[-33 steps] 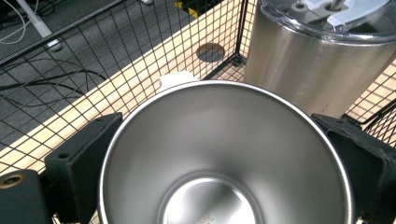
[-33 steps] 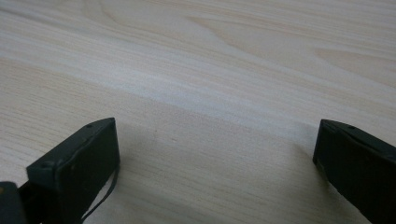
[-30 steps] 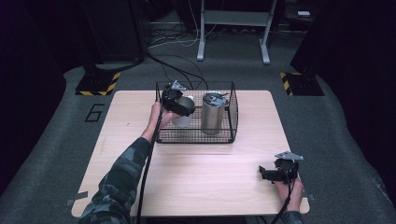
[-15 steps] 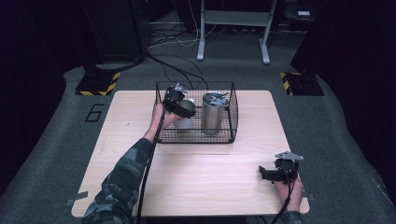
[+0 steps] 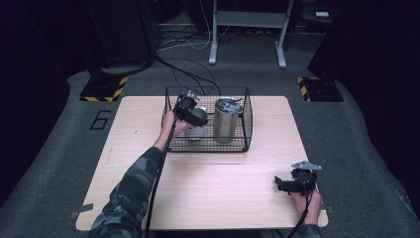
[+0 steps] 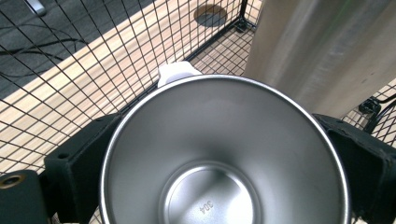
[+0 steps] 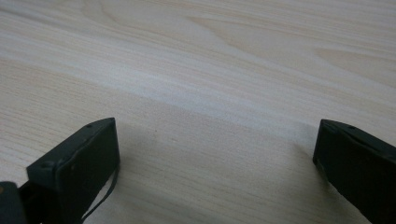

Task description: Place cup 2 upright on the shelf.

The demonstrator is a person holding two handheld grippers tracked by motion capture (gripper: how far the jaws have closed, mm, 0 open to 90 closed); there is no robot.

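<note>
A steel cup (image 6: 224,154) sits between the black jaws of my left gripper (image 6: 219,144), its open mouth facing the camera. In the high view my left gripper (image 5: 190,112) holds the cup (image 5: 199,117) inside the black wire basket (image 5: 207,148), at its left side. A tall steel tumbler (image 5: 226,121) with a lid stands upright just to the right of the cup (image 6: 322,51). A small white piece (image 6: 175,71) pokes out behind the cup's rim. My right gripper (image 5: 283,184) lies on the table near the front right corner, jaws wide apart over bare wood (image 7: 215,154).
The wooden table (image 5: 218,188) has free room in front of the basket and on both sides. A pale object (image 5: 194,134) rests on the basket floor under the cup. Cables and a metal stand are on the floor beyond the table.
My left gripper has shifted slightly right and toward the person with the cup, which has turned in the basket. The right gripper has stayed put.
</note>
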